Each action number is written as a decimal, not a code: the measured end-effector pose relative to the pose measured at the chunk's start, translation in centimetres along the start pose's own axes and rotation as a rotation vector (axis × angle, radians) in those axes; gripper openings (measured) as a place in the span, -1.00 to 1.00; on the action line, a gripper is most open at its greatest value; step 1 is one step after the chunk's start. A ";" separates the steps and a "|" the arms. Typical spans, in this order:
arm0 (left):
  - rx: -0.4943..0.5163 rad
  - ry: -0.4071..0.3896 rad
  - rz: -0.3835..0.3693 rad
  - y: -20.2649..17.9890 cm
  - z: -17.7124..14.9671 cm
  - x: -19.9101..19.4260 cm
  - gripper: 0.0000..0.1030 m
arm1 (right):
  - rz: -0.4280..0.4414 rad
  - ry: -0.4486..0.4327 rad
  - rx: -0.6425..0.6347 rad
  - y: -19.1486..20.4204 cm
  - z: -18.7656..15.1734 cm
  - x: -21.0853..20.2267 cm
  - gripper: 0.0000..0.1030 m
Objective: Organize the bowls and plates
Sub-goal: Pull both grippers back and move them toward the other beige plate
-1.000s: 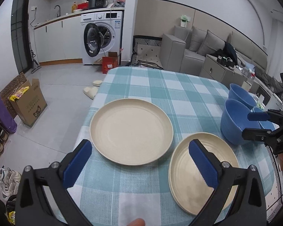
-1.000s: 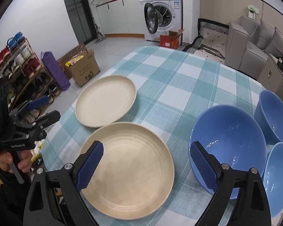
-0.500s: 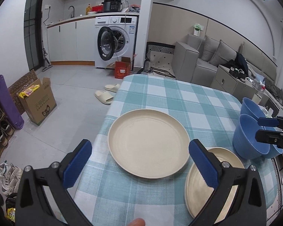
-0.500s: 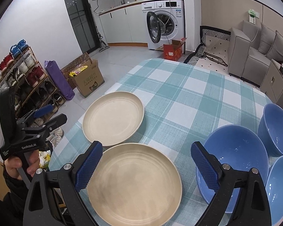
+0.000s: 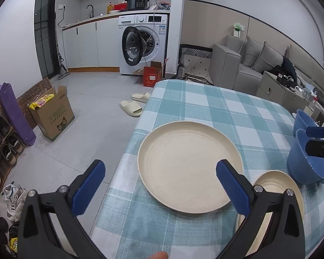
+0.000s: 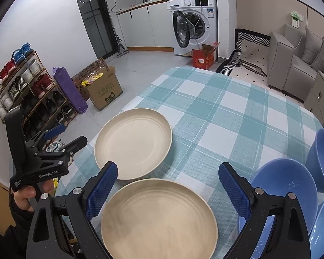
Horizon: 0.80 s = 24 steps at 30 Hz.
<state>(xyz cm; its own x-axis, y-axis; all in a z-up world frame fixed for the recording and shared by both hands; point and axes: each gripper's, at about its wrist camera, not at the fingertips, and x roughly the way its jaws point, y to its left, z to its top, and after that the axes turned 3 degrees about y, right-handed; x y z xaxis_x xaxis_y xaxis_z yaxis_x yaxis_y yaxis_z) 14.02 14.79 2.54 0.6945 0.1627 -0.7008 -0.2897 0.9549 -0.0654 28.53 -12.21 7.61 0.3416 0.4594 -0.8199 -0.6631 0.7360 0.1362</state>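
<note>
Two cream plates lie on the checked tablecloth: the far plate near the table's left edge and the near plate beside it. Three blue bowls stand to the right of the plates. My left gripper is open and empty, hanging over the table's left edge just short of the far plate; it also shows as the left gripper in the right wrist view. My right gripper is open above the near plate, holding nothing.
The table ends in a left edge close to the far plate, with floor beyond. A cardboard box, a purple roll and a shoe rack stand on the floor at left. Slippers lie near the far corner.
Both grippers have drawn back and risen from the table. The left one has shifted left, so the far plate now sits right of its centre. Both stay open.
</note>
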 end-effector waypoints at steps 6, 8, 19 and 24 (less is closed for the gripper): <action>-0.020 0.029 -0.023 0.9 -0.3 1.3 1.00 | -0.005 0.039 0.006 0.5 1.2 3.0 0.87; -0.026 0.034 -0.023 1.2 -0.3 1.6 1.00 | -0.006 0.051 0.017 0.6 1.4 4.2 0.87; -0.038 0.084 -0.028 1.6 -1.1 3.6 1.00 | -0.040 0.095 0.087 -0.4 2.3 8.2 0.87; -0.048 0.107 -0.031 1.7 -1.5 4.6 1.00 | -0.071 0.115 0.129 -1.6 2.6 9.7 0.87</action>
<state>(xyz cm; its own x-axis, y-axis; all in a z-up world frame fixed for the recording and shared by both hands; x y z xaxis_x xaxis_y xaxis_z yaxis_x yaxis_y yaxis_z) 15.76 16.78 -1.91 0.6300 0.1033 -0.7697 -0.3021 0.9456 -0.1204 34.68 -7.64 0.84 0.3017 0.3496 -0.8870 -0.5464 0.8258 0.1396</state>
